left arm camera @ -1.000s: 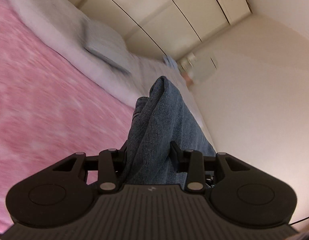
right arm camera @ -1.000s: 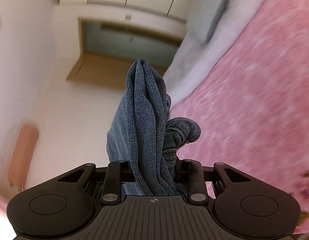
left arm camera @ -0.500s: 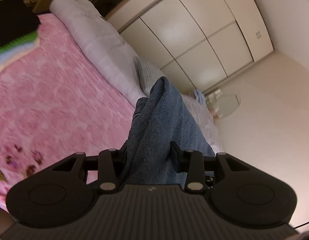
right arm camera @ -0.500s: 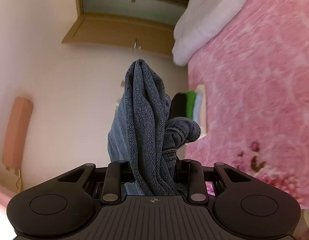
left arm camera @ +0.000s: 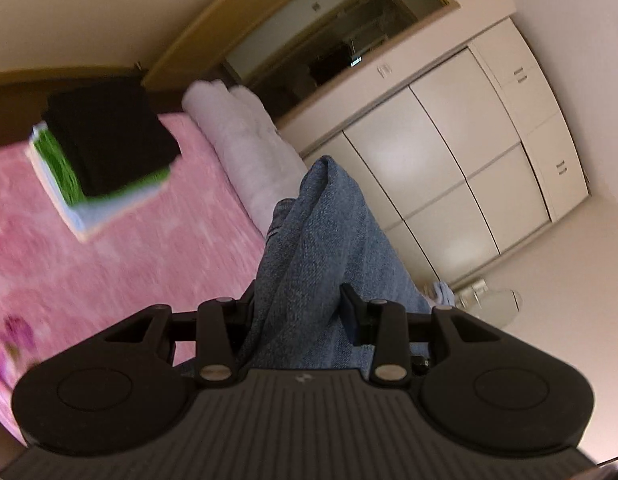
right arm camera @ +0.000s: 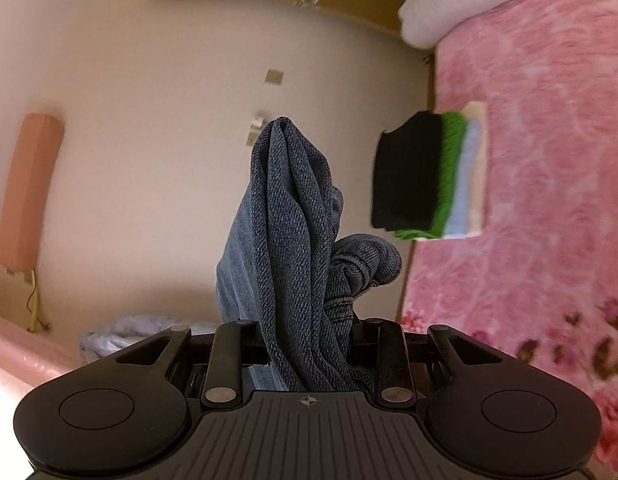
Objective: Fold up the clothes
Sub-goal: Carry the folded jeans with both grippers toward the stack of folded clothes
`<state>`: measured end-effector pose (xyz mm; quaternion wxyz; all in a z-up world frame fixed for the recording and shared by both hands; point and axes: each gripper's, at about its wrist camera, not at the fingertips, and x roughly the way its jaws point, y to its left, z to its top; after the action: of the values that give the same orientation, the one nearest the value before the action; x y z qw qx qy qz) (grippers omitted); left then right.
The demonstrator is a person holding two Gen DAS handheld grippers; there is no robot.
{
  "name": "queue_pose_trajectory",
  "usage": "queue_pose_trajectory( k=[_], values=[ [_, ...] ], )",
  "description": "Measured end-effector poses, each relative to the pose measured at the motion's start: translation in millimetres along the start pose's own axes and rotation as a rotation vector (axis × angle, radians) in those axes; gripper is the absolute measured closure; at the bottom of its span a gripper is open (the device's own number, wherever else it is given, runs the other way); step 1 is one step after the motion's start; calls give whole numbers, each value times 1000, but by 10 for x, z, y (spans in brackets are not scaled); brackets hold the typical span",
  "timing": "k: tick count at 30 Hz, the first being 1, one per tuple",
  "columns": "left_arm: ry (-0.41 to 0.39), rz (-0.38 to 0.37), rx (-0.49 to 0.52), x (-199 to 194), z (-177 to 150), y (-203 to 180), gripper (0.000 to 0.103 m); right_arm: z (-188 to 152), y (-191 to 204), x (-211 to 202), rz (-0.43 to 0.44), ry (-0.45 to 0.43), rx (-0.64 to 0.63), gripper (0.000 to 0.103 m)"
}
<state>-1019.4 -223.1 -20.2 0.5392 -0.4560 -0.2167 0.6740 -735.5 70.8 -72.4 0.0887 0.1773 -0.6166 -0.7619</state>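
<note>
1. The left gripper (left arm camera: 297, 312) is clamped on a bunch of blue denim, the jeans (left arm camera: 321, 248), whose cloth rises in a thick fold between its 2 black fingers (left arm camera: 351, 312) and stands well past their tips.
2. This gripper is tilted, so that the pink bedspread (left arm camera: 121, 264) runs up its left side and the cream wardrobe doors (left arm camera: 461, 168) slant across the right.
3. The right gripper (right arm camera: 309, 344) is likewise clenched on the jeans (right arm camera: 289, 216); here the denim is gathered into several upright pleats, with a rolled knob of cloth bulging to the right just above the fingers.
4. The right gripper is rolled sideways: the pink bedspread (right arm camera: 549, 160) stands as a vertical plane on the right, and a pale wall fills the left.
5. The jeans are held up off the bed by both grippers, not lying on it.
6. A stack of folded clothes (left arm camera: 105, 144), black on top, then green, pale blue and cream, lies on the bedspread beyond the left gripper; the same stack (right arm camera: 429, 176) shows beside the denim in the right view.
7. A white rolled duvet (left arm camera: 245, 152) lies along the far edge of the bed.
</note>
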Motion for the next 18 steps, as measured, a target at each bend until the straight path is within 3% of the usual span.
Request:
queue_pose_trajectory(
  k=[6, 11, 18],
  values=[
    [-18, 12, 21, -13, 698, 411, 69, 280, -10, 768, 3, -25, 20, 74],
    [-29, 21, 38, -21, 1281, 761, 69, 441, -67, 1417, 7, -126, 45, 74],
    [151, 3, 34, 191, 2197, 1643, 69, 273, -106, 2325, -55, -250, 192, 74]
  ],
)
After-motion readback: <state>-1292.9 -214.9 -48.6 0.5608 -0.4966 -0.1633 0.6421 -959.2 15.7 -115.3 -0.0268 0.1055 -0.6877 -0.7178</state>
